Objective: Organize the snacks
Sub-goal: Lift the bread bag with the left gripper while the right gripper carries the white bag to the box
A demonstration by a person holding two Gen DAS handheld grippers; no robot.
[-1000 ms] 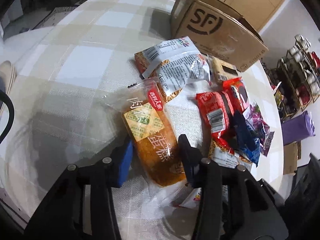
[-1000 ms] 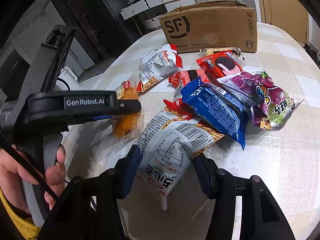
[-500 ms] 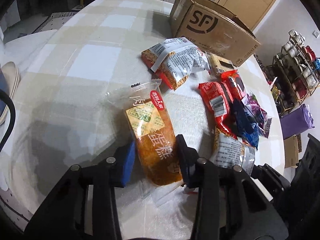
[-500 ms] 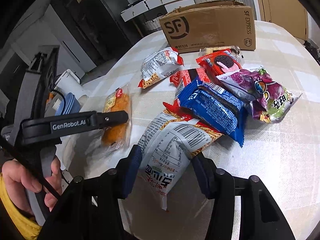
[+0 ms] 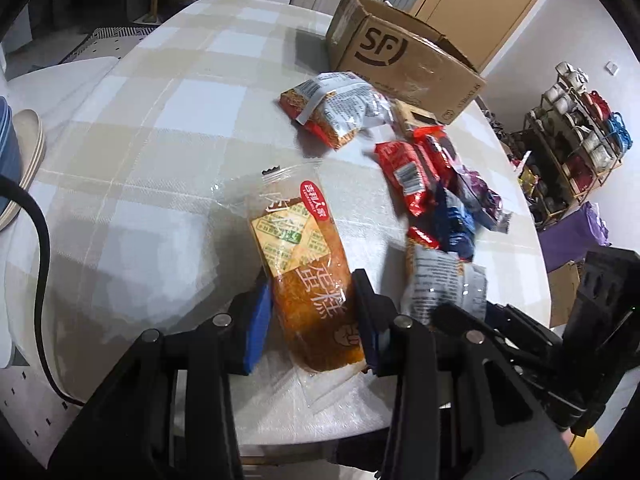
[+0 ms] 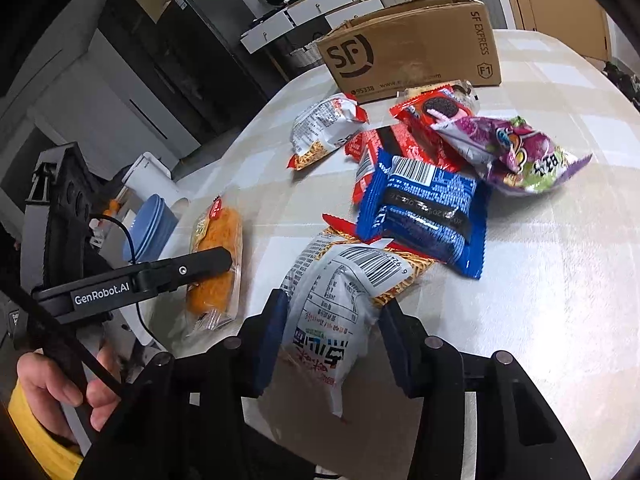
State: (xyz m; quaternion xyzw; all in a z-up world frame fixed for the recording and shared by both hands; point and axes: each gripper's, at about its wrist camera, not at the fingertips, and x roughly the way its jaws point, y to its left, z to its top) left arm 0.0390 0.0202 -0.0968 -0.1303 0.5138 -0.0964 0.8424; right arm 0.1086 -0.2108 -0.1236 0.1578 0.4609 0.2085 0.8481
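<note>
With our left gripper (image 5: 312,312) clamped on the meat-floss cake packet (image 5: 306,268) and our right gripper (image 6: 332,344) on the noodle snack bag (image 6: 332,308), both at the table's near edge, we should carry them level to the far SF box (image 6: 412,56).

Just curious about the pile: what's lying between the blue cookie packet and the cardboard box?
In the right wrist view, red snack packets and a red Oreo packet lie between the blue cookie packet and the cardboard box.

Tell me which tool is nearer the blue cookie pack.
Right. The right tool straddles the white noodle bag lying against the blue cookie pack; the left tool straddles the orange cake pack, farther off.
</note>
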